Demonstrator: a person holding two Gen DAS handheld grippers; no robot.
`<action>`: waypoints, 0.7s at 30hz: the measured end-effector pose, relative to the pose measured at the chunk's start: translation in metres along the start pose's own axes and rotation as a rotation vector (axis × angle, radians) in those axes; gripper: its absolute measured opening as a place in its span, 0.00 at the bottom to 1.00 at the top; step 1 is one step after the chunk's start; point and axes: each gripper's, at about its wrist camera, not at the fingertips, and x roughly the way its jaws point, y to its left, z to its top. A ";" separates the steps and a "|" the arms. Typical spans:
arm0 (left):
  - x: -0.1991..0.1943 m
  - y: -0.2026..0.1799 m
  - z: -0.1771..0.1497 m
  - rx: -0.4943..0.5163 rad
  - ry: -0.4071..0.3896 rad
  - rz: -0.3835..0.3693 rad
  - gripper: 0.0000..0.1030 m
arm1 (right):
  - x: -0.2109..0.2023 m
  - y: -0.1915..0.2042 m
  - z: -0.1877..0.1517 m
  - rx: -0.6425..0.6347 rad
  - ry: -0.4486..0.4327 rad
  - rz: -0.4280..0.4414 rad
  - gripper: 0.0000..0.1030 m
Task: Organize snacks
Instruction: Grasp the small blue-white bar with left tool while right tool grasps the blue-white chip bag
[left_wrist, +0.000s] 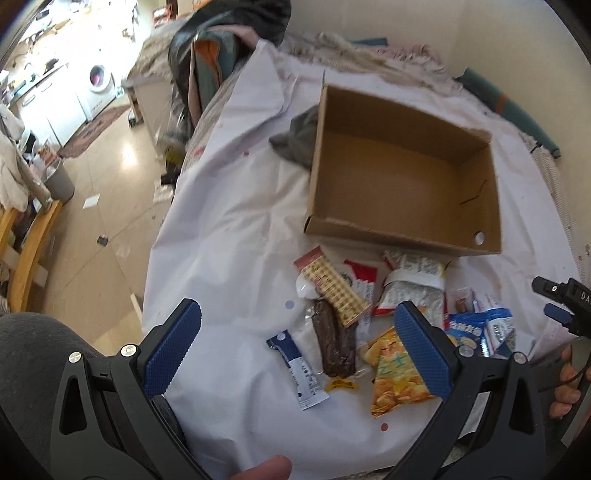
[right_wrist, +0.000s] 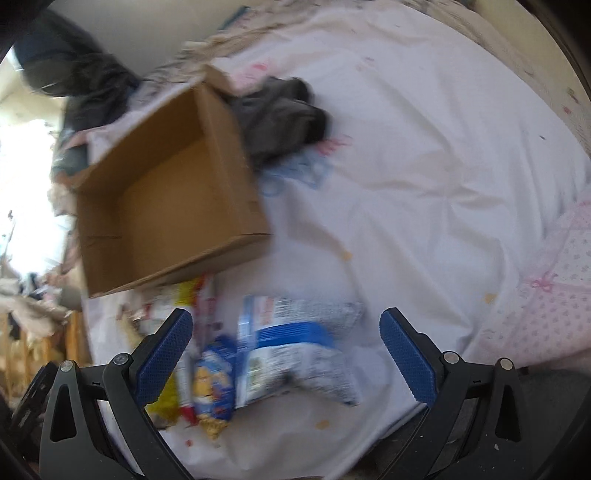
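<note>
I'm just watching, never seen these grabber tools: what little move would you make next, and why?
Probably lower the open left gripper onto the dark brown snack bar between its fingers and close. The cardboard box is empty and every snack still lies on the white sheet.

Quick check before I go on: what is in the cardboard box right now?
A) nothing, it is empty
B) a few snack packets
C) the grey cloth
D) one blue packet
A: the cardboard box shows only its bare brown floor in both views; the snack packets lie on the white sheet in front of it, and the grey cloth sits outside, against its far side.
</note>
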 end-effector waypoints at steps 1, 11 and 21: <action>0.006 0.001 0.000 -0.005 0.022 0.004 1.00 | 0.006 -0.006 0.002 0.031 0.028 0.013 1.00; 0.052 0.009 -0.006 -0.084 0.215 0.005 0.99 | 0.075 0.011 -0.014 -0.044 0.289 -0.049 1.00; 0.084 0.014 -0.025 -0.167 0.327 -0.032 0.69 | 0.093 -0.008 -0.013 0.059 0.316 -0.022 0.95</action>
